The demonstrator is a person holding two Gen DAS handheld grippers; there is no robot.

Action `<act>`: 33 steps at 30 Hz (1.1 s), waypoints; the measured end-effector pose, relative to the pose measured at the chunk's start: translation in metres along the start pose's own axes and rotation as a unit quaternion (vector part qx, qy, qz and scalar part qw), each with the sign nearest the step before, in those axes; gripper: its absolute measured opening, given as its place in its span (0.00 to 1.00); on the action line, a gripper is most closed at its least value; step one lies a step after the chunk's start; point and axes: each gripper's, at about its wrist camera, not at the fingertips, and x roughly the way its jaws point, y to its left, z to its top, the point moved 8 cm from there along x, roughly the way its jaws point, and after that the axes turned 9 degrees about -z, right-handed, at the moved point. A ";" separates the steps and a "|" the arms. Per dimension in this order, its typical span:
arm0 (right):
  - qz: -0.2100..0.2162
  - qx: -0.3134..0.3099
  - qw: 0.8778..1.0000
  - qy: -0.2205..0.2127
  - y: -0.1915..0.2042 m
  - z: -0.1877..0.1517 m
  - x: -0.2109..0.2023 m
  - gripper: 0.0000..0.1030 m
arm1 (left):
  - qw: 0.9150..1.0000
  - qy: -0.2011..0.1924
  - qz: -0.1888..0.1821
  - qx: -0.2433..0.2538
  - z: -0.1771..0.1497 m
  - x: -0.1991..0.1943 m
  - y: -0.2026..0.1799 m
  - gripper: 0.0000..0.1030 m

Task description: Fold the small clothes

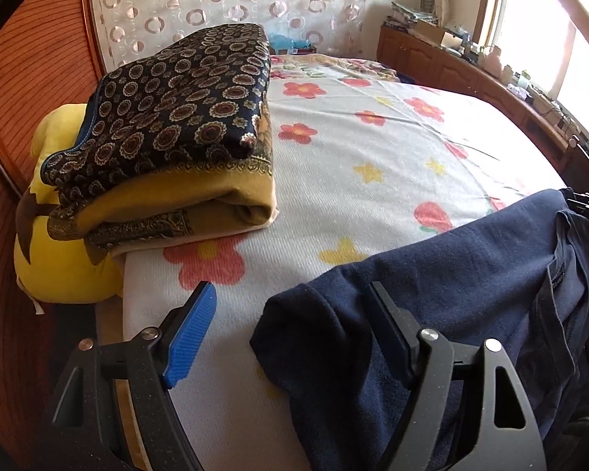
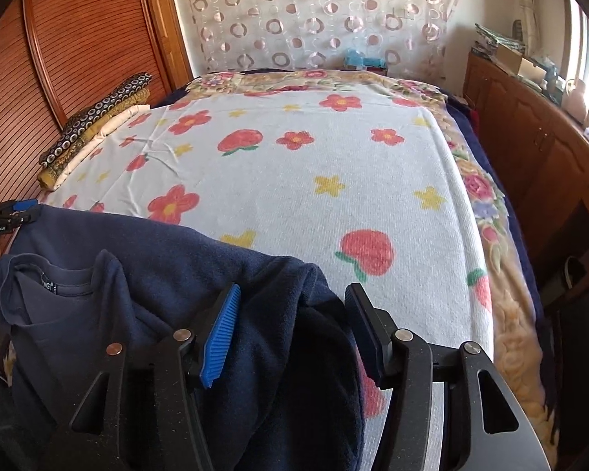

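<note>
A navy blue shirt lies at the near edge of the bed on a white blanket with red flowers. My left gripper is open, its jaws wide apart around the shirt's left corner. In the right wrist view the same shirt shows its collar and label at the left. My right gripper is open, its jaws astride the shirt's right corner. The left gripper also shows at the far left edge of the right wrist view, at the shirt's other corner.
A stack of folded dark patterned and mustard blankets sits on a yellow pillow at the bed's left by a wooden headboard. A wooden cabinet with clutter runs along the right under a window.
</note>
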 end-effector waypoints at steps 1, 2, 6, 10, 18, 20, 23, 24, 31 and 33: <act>0.003 -0.001 1.000 -0.001 0.001 0.000 -0.001 0.55 | 1.000 -0.002 -0.013 0.000 0.000 0.000 -0.003 0.59; 0.007 -0.002 1.000 -0.001 0.002 -0.001 0.001 0.55 | 1.000 -0.002 -0.023 0.006 -0.001 -0.002 -0.007 0.48; 0.019 -0.012 1.000 0.001 0.009 -0.003 0.001 0.39 | 0.999 0.014 -0.038 0.035 -0.004 -0.002 -0.022 0.29; 0.032 -0.030 0.999 0.003 0.017 -0.007 -0.004 0.17 | 0.998 0.017 -0.037 0.051 -0.006 -0.007 -0.032 0.14; 0.062 -0.003 0.994 -0.095 0.018 0.005 -0.073 0.13 | 0.995 -0.076 -0.036 0.059 0.020 -0.078 -0.065 0.12; 0.066 -0.004 0.990 -0.123 0.021 0.009 -0.100 0.12 | 0.991 -0.107 -0.038 0.074 0.030 -0.106 -0.080 0.12; 0.078 0.002 0.984 -0.159 0.024 0.018 -0.143 0.12 | 0.983 -0.150 -0.045 0.092 0.044 -0.147 -0.101 0.12; 0.078 -0.003 0.982 -0.172 0.026 0.021 -0.159 0.12 | 0.980 -0.165 -0.048 0.097 0.049 -0.164 -0.108 0.12; 0.081 -0.016 0.963 -0.256 0.017 0.046 -0.263 0.12 | 0.960 -0.243 -0.038 0.131 0.077 -0.257 -0.129 0.12; 0.076 -0.020 0.956 -0.281 0.013 0.054 -0.291 0.12 | 0.954 -0.266 -0.029 0.138 0.085 -0.280 -0.130 0.12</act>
